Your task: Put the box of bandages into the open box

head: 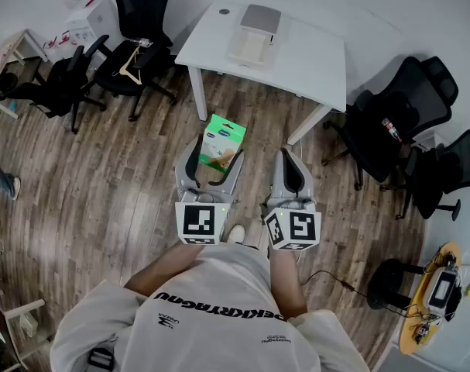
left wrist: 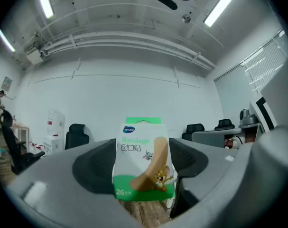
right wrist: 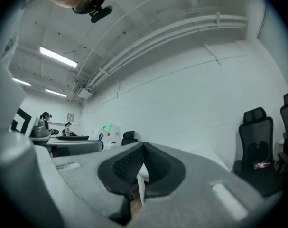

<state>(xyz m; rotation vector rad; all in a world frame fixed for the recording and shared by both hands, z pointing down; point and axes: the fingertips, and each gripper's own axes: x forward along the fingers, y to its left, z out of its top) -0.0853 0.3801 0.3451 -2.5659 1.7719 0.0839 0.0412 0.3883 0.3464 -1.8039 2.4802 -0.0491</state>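
Observation:
The green-and-white bandage box (head: pixel 223 140) sits upright between the jaws of my left gripper (head: pixel 214 161), held level above the wood floor. In the left gripper view the bandage box (left wrist: pixel 143 160) fills the gap, with both dark pads (left wrist: pixel 94 167) pressed on its sides. My right gripper (head: pixel 290 163) is level beside it, shut with nothing in it; its pads (right wrist: pixel 129 165) meet at the tips. The open box (head: pixel 254 33), pale with its lid raised, stands on the white table (head: pixel 316 60) ahead of both grippers.
Black office chairs (head: pixel 134 37) stand left of the table, one carrying a wooden hanger (head: pixel 131 70). More black chairs (head: pixel 405 122) crowd the right side. A round yellow stand with devices (head: pixel 436 297) is at the lower right. White table legs (head: pixel 196 91) reach the floor ahead.

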